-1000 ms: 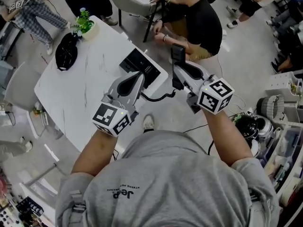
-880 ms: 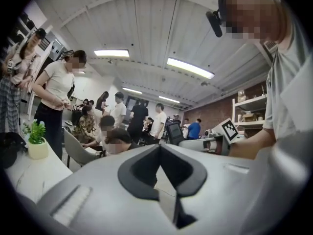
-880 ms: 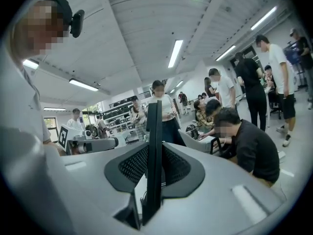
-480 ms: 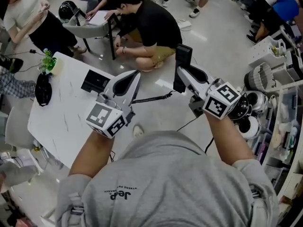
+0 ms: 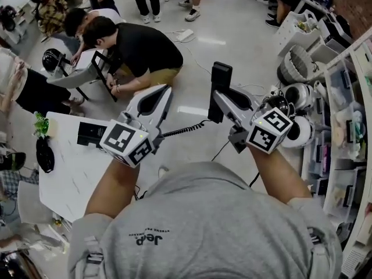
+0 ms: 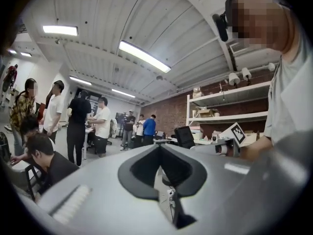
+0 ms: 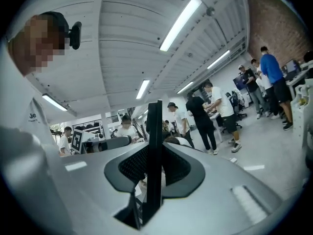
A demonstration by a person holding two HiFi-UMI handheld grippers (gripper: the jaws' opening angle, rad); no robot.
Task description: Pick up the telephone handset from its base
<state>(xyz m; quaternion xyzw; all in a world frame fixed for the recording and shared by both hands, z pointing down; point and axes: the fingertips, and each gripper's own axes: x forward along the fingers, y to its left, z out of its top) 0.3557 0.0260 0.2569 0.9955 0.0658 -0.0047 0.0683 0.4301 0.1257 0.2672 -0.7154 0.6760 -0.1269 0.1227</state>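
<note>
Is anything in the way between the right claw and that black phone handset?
Nothing visible: the right gripper is clamped directly on the black telephone handset, held up over the floor, away from its black base on the white table.

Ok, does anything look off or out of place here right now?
Yes: the right gripper holds the handset upright out over the floor, well off the white table, and its coiled cord is pulled nearly straight back toward the base. That could drag the base.
</note>
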